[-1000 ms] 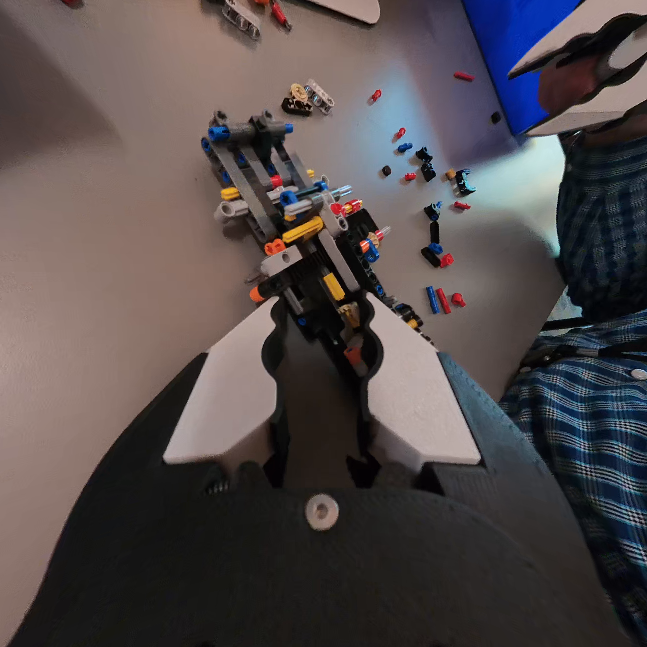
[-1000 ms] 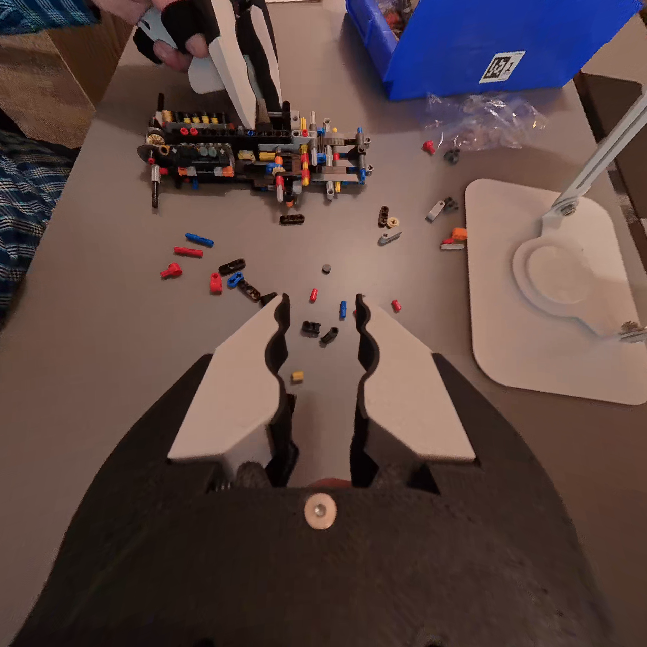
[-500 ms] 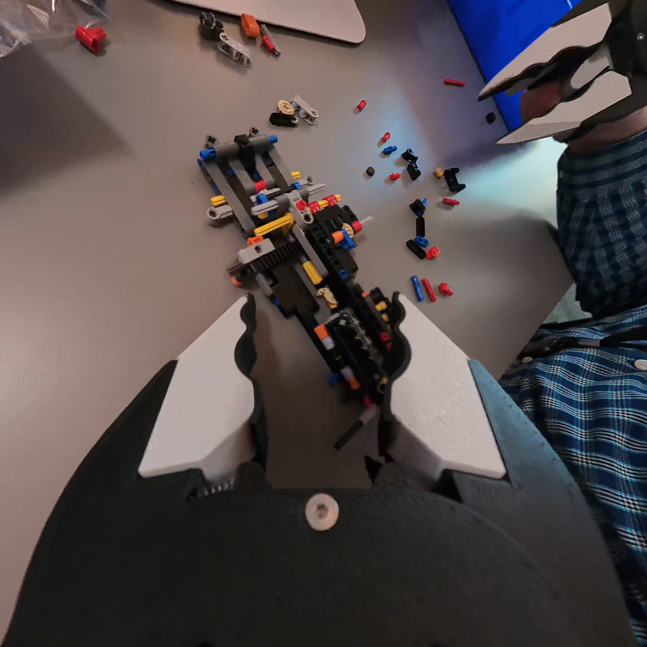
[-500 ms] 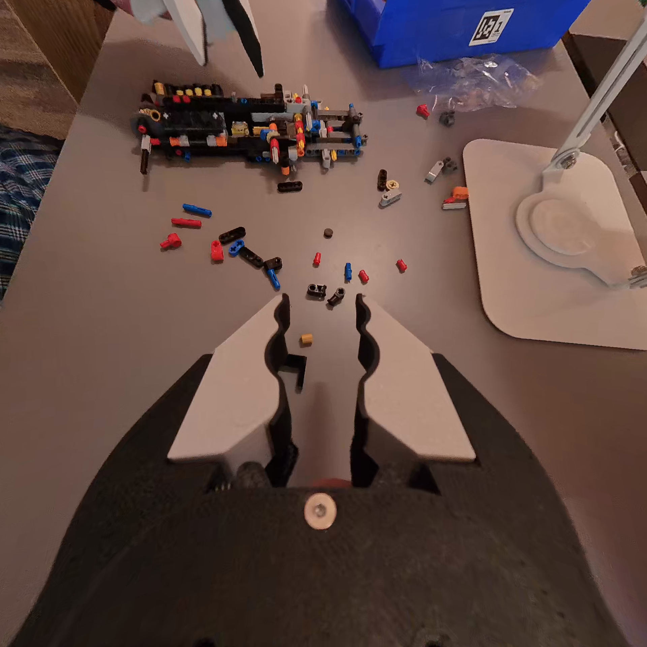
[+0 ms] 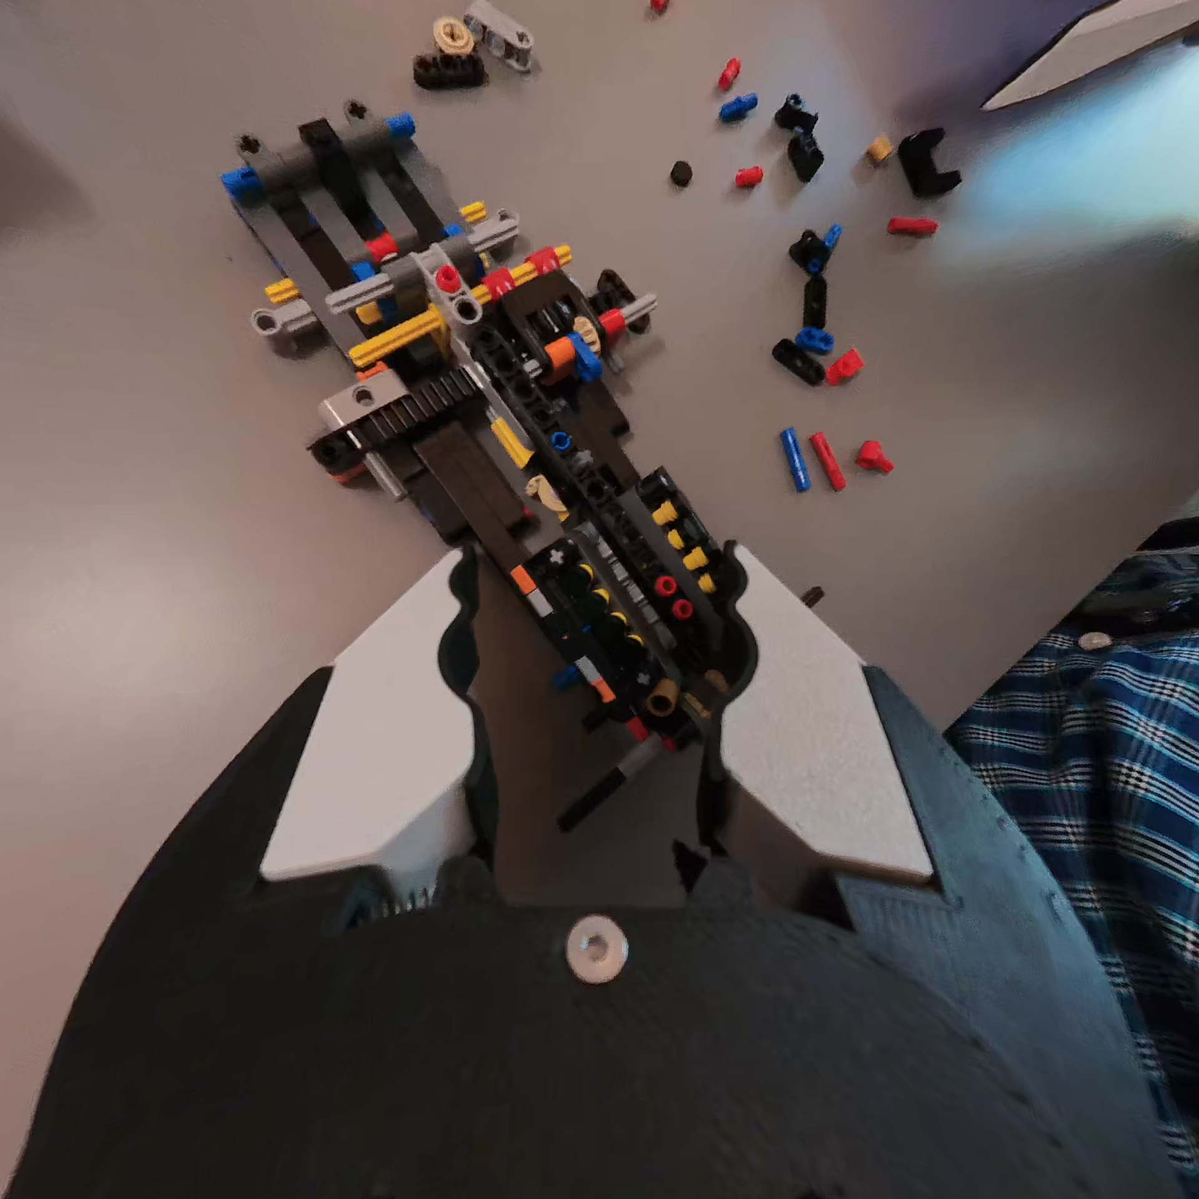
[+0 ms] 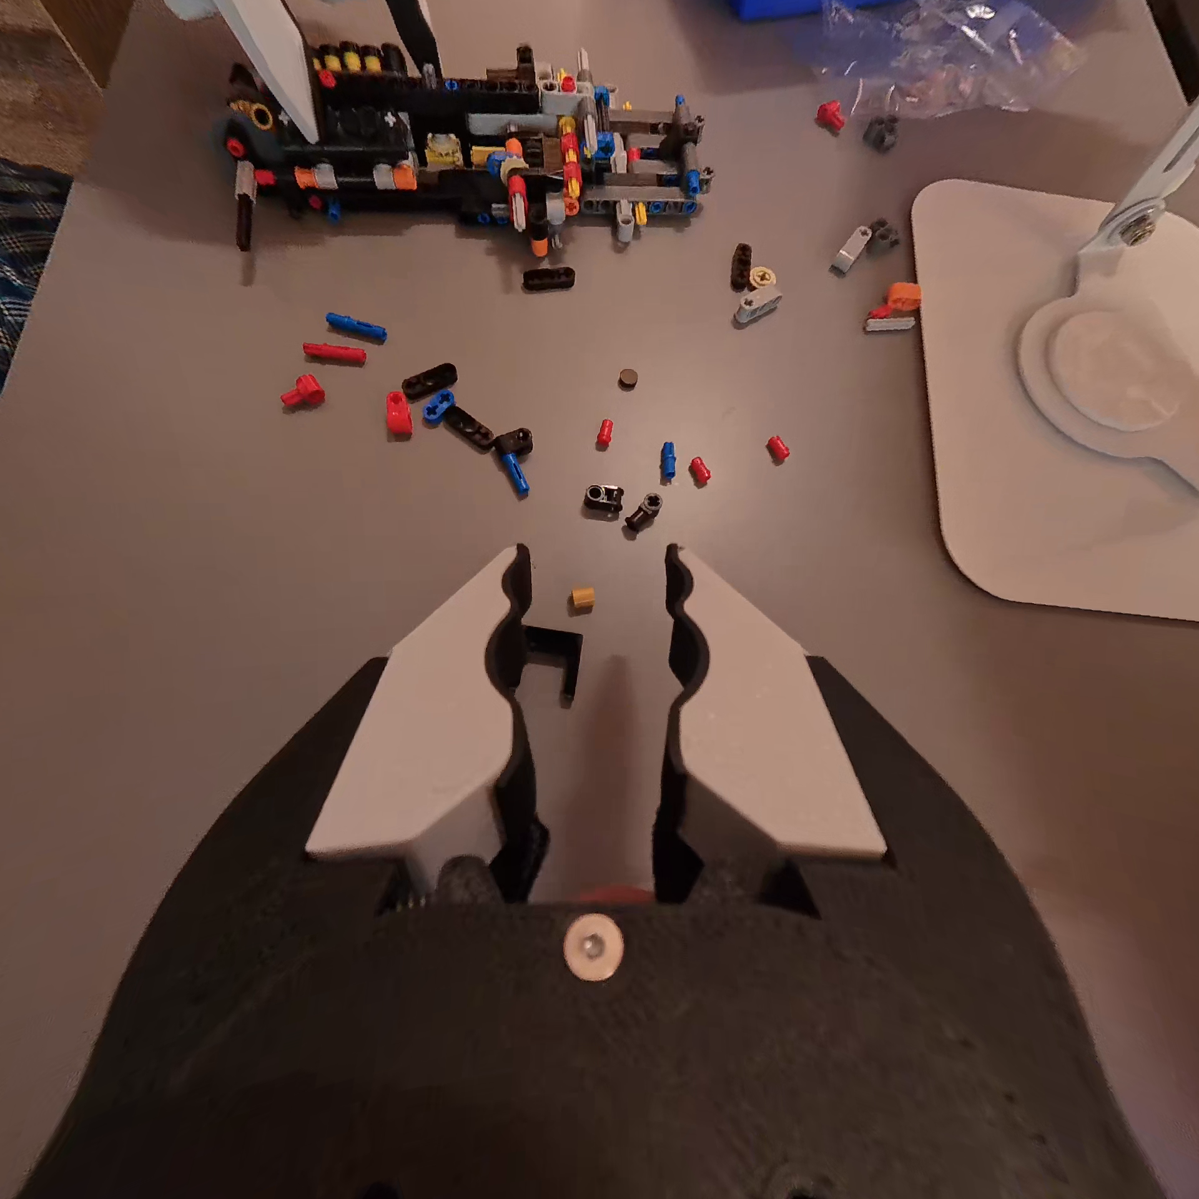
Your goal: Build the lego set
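The long lego chassis (image 5: 493, 415) lies on the grey table (image 5: 130, 584); it also shows in the right wrist view (image 6: 467, 149). My left gripper (image 5: 598, 555) is open, its fingers straddling the chassis's near end, with the right finger against its side. Its white finger (image 6: 272, 65) shows at the chassis's left end. My right gripper (image 6: 595, 551) is open and empty above the table. A black bracket piece (image 6: 551, 655) lies beside its left finger, and a small tan bush (image 6: 582, 598) lies between its fingertips. Loose red, blue and black pins (image 6: 454, 415) lie between my right gripper and the chassis.
A white lamp base (image 6: 1038, 519) takes up the table's right side. A clear plastic bag (image 6: 941, 58) lies at the back right. More small pieces (image 6: 756, 285) lie right of the chassis. A person's plaid sleeve (image 5: 1070, 746) is at the table's edge. The gap from one gripper's tips to the other's is roughly 20 cm.
My left gripper opened wider, drew back to the chassis's near end, then came in closer around it. My right gripper drew back towards the near edge; the black bracket now shows beside its left finger.
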A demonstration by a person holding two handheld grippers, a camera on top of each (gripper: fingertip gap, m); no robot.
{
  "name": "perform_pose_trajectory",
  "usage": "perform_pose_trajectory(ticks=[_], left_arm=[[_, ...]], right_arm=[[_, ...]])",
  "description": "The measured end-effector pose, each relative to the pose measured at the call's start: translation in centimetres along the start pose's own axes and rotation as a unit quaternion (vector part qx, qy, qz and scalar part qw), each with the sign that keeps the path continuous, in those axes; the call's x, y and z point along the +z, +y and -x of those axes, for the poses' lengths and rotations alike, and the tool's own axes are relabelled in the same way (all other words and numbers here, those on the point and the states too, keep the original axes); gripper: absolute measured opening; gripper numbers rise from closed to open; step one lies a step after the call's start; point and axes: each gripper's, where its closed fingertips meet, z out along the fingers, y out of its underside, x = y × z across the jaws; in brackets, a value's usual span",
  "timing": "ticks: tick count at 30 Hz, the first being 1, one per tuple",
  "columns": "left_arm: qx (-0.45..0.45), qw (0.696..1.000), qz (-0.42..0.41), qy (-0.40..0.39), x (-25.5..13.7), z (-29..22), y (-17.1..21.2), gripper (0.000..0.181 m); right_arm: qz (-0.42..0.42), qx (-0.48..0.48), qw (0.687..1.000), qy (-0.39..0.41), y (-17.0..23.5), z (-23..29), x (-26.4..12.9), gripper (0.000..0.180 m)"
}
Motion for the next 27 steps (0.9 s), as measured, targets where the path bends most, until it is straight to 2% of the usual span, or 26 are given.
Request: perform_pose_trajectory(ticks=[8,10,16,21,25,26,27], left_arm=[[0.061,0.997,0.034,0.017,-0.7,1.1,0.2,0.068],[0.087,0.995,0.041,0.025,-1.3,1.4,0.1,0.061],[0.054,0.998,0.002,0.014,-3.1,0.6,-0.3,0.088],[0.022,0.998,0.009,-0.059,-1.5,-0.2,0.7,0.105],[0.002,0.996,0.026,-0.084,0.3,0.3,1.2,0.095],[0.001,0.995,0.03,-0.094,0.5,0.6,1.3,0.089],[0.005,0.994,0.03,-0.105,0.3,1.1,1.3,0.074]], right_arm=[[0.012,0.0,1.0,-0.01,0.8,0.3,0.8,0.039],[0.011,0.001,1.0,-0.011,0.9,0.3,0.8,0.039],[0.008,0.0,1.0,-0.007,0.8,0.3,0.9,0.039],[0.005,-0.003,1.0,-0.009,0.5,0.6,1.3,0.039],[-0.003,-0.011,1.0,0.0,-0.1,0.7,1.3,0.039],[-0.006,-0.013,1.0,0.002,-0.3,0.7,1.3,0.039],[-0.007,-0.014,1.0,0.004,-0.4,0.8,1.3,0.039]])
